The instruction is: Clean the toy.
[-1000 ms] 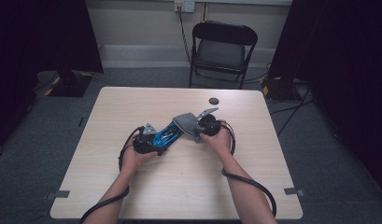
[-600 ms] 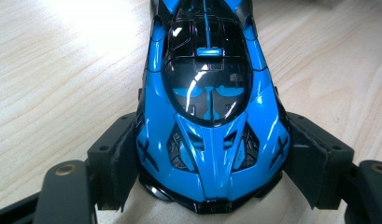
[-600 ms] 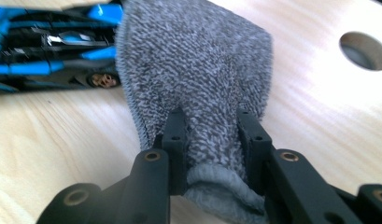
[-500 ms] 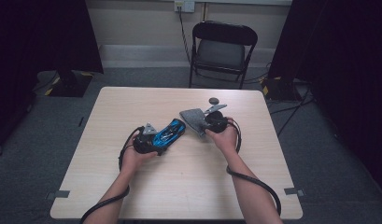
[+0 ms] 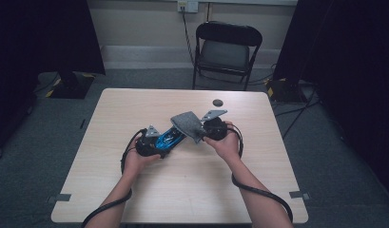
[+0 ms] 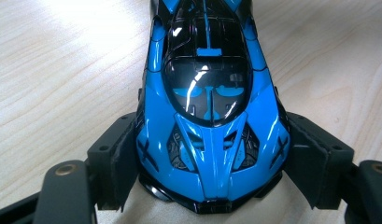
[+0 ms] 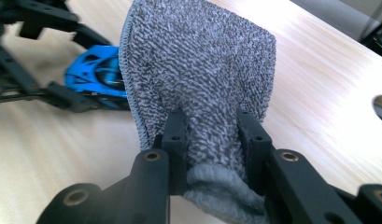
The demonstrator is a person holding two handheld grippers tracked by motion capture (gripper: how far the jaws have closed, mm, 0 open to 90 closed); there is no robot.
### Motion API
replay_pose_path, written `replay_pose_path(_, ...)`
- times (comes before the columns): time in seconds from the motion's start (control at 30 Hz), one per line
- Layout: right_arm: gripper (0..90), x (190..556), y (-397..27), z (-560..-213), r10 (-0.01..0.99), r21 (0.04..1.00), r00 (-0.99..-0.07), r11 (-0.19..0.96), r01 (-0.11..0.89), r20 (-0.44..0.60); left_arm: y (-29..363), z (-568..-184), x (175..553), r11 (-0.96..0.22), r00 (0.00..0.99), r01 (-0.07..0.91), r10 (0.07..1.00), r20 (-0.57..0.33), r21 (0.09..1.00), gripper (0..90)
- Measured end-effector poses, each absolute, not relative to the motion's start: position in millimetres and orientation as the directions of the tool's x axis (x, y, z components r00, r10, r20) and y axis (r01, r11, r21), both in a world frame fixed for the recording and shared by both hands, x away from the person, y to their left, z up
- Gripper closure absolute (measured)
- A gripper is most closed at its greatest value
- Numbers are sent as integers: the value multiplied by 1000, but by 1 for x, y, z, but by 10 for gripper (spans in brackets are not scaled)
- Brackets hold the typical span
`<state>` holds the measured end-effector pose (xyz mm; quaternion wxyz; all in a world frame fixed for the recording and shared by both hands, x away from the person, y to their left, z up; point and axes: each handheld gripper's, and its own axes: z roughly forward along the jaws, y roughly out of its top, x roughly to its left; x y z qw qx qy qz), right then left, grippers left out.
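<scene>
Car (image 5: 167,138) and cloth (image 5: 188,124) sit together at the centre of the high view, on the pale wood table (image 5: 135,104). The left gripper (image 5: 151,144) clamps the car just left of centre; the right gripper (image 5: 209,129) pinches the grey cloth just right of it, the cloth draped up and over the car's far end. A small dark disc (image 5: 217,102) lies apart, toward the table's upper edge, and a folding chair (image 5: 225,47) stands beyond the table at the top of the frame.

In the left gripper view the car (image 6: 209,126) runs up the middle of the frame, nose toward the bottom. Its shell is glossy blue and black hard plastic or painted metal, smooth and curved, so it is likely slippery and will not give; it looks small and light. The jaws press on its two flanks just behind the nose, low in the frame. That is a sound place to hold it, on the broad sides rather than the glazed canopy or thin trim.

In the right gripper view the cloth (image 7: 198,74) rises from the bottom centre to the top. It is a ribbed, looped weave with a stitched hem down its left edge, soft and limp, and it will fold wherever it is unsupported. The jaws are clenched on a bunched fold at its lower end. At the left edge of the frame the car (image 7: 97,77) shows blue behind the cloth.
</scene>
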<state>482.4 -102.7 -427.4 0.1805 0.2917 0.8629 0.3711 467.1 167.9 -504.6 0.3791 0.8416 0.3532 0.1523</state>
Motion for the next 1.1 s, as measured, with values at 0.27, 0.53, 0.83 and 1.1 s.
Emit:
replay_pose_path(0.27,691,470,-87,-433,581,741,-808,586,328,-101,168,-505,467,-463,704,479,710,-11,746,253)
replay_pose_path(0.53,689,463,-72,-441,539,736,-837,603,307,-92,168,-505,467,-463,704,479,710,-12,746,253)
replay_pose_path(0.83,688,458,-53,-452,491,708,-866,644,289,-94,168,-504,467,-467,704,475,710,-4,746,253)
replay_pose_path(1.1,688,457,-39,-457,461,692,-883,666,279,-88,168,-505,467,-456,699,478,715,-11,751,253)
